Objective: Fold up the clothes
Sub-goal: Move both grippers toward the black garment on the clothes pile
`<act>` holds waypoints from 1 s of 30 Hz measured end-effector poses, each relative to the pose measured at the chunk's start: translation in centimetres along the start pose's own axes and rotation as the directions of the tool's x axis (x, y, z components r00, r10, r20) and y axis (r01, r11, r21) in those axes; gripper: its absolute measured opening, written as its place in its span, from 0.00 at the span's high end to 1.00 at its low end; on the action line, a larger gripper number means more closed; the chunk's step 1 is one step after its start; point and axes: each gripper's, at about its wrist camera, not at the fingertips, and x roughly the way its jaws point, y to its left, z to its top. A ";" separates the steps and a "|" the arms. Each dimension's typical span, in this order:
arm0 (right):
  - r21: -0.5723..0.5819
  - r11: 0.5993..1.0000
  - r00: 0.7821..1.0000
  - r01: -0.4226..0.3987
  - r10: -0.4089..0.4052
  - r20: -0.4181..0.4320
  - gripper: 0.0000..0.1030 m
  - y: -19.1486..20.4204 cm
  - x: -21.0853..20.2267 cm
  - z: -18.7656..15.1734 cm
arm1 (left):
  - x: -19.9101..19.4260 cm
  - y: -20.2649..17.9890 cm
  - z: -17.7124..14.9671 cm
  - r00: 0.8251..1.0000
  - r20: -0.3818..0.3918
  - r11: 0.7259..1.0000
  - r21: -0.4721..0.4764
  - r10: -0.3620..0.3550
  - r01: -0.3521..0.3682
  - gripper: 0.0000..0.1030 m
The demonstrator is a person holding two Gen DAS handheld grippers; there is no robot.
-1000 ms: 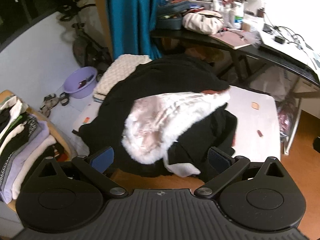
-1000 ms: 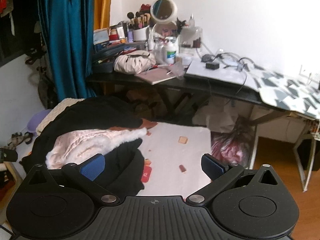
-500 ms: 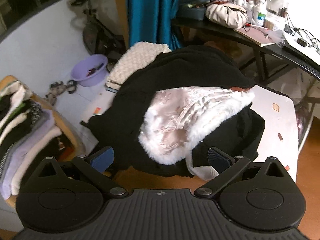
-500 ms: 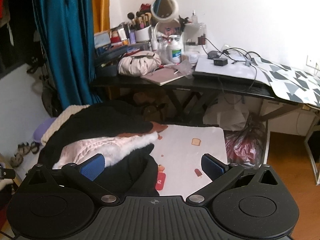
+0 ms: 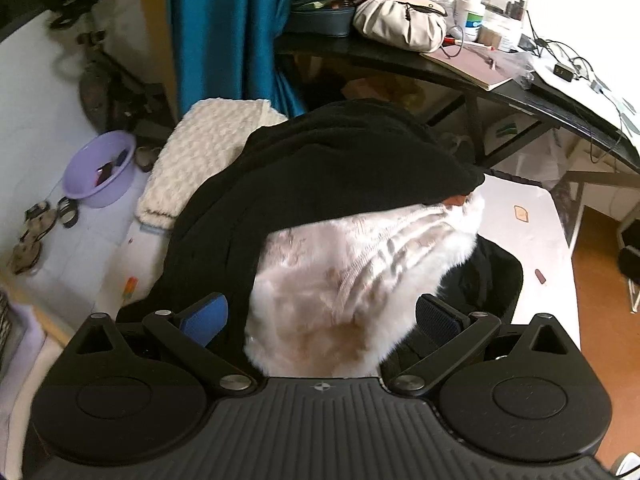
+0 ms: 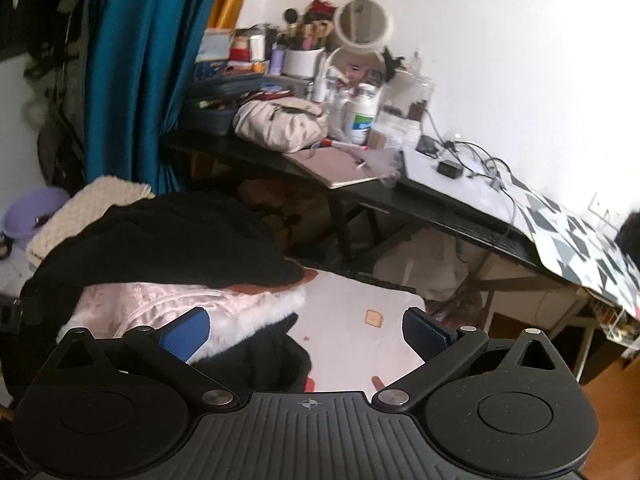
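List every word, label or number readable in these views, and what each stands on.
None can be read.
White bottle with blue-green label on the black desk: print blurred.
Small boxes and tubs behind it: too small.
White printed table cover: pictures only.

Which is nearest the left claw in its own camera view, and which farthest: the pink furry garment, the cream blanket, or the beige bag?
1. Pink furry garment, right between the open left claw.
2. Cream blanket, farther back, left.
3. Beige bag, on the desk, farthest.
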 end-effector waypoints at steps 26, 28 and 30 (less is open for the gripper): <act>0.216 0.972 0.968 0.094 -0.039 -0.249 0.01 4.4 3.5 2.8 | 4.9 6.0 1.6 0.976 -0.145 0.987 -0.025 -0.162 0.160 0.01; 0.229 0.969 0.966 0.088 -0.026 -0.259 0.01 4.6 3.7 2.8 | 5.0 6.2 1.5 0.975 -0.150 0.987 -0.032 -0.163 0.160 0.01; 0.242 0.967 0.963 0.082 -0.014 -0.269 0.01 4.7 3.8 2.8 | 5.1 6.3 1.3 0.974 -0.157 0.987 -0.039 -0.163 0.159 0.01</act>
